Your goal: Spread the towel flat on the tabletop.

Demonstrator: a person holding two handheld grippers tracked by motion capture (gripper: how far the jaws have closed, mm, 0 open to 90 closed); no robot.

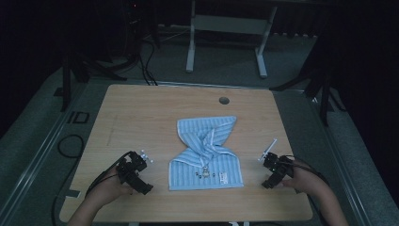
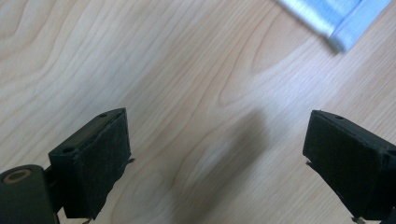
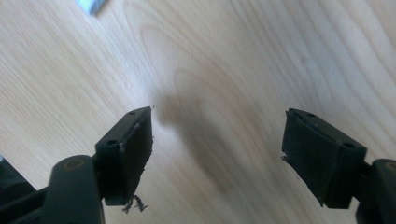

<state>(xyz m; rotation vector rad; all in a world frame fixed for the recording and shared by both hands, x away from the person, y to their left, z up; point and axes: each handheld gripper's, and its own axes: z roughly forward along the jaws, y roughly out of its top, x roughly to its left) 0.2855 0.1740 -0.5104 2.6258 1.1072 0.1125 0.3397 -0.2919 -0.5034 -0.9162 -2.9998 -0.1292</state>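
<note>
left gripper jaws apart, empty, over bare worktop left of towel | striped blue towel lies twisted at worktop centre; a one-corner pull may tighten the twist | right gripper jaws apart, empty, right of towel; may pinch doubled layers at the hem

Black fingers, trailing black cables

High view overhead, tool views close above table
</note>
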